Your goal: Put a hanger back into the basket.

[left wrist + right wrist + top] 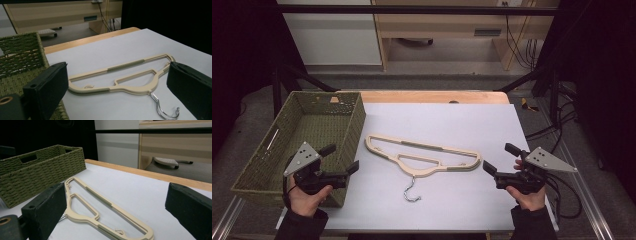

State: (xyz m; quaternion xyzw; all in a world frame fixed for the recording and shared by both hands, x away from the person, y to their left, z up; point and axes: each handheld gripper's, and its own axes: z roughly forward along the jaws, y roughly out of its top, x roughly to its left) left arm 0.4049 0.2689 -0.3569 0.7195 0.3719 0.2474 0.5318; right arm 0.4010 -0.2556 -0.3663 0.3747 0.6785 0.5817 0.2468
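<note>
Between my left gripper and my right gripper only the hanger lies flat on the desk, low enough to pass over. The basket walls off the desk's left edge, just beside my left gripper. Beyond the hanger the desk is bare.

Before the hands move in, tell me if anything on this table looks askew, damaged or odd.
Nothing stands out. The cream hanger lies flat and whole on the white table top, metal hook toward the person. The green woven basket sits upright at the left edge. Both claws, left and right, are open and apart from the hanger.
</note>
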